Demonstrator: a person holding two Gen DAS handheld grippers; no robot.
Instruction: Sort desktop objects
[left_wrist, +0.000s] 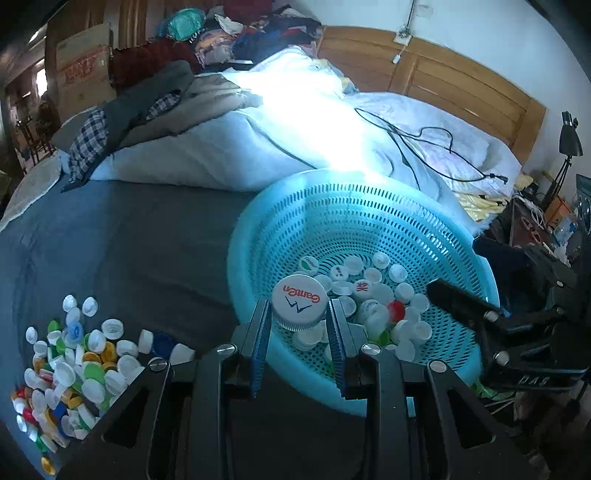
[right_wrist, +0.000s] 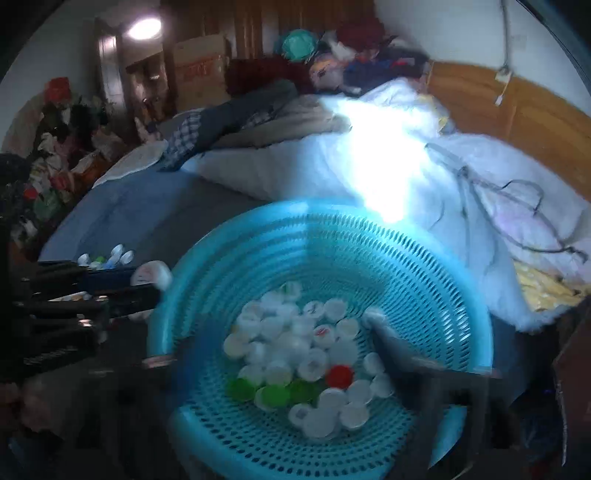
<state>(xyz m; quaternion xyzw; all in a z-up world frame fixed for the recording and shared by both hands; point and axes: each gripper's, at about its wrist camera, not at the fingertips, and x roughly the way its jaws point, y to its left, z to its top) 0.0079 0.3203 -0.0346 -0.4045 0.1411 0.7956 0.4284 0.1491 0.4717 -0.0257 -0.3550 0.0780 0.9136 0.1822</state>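
Left gripper (left_wrist: 299, 332): jaws pinch the big cap (left_wrist: 300, 302) by its ribbed skirt, one pad on each side, top face toward the camera.
Big cap: white, printed logo on top, held above the near rim of the basket (left_wrist: 461, 236), over the caps already inside.
Right gripper (right_wrist: 295, 384): blurred in its own view; jaws stand spread with nothing between them, over the basket's middle.
Basket: blue perforated plastic, on the grey bedsheet (left_wrist: 140, 236); holds mostly white caps (right_wrist: 295, 343), plus a red cap (right_wrist: 339, 376) and some green caps (right_wrist: 273, 395).
Pile (left_wrist: 70, 365): unsorted mixed-colour caps on the sheet, left of the basket, well apart from the held cap.
Handling, judged: light, stiff plastic, not fragile; the smooth top is likely slippery, while the ribbed skirt gives the pads purchase.
Where to hold, judged: across the diameter on the skirt, as now; a grip on the rim edge could let it flip out.
Release, judged: a short drop is harmless, but a light cap may bounce or roll, so let go low and well inside the rim.
Soft sheet, judged: caps there sink and tilt, so pinch each squarely.
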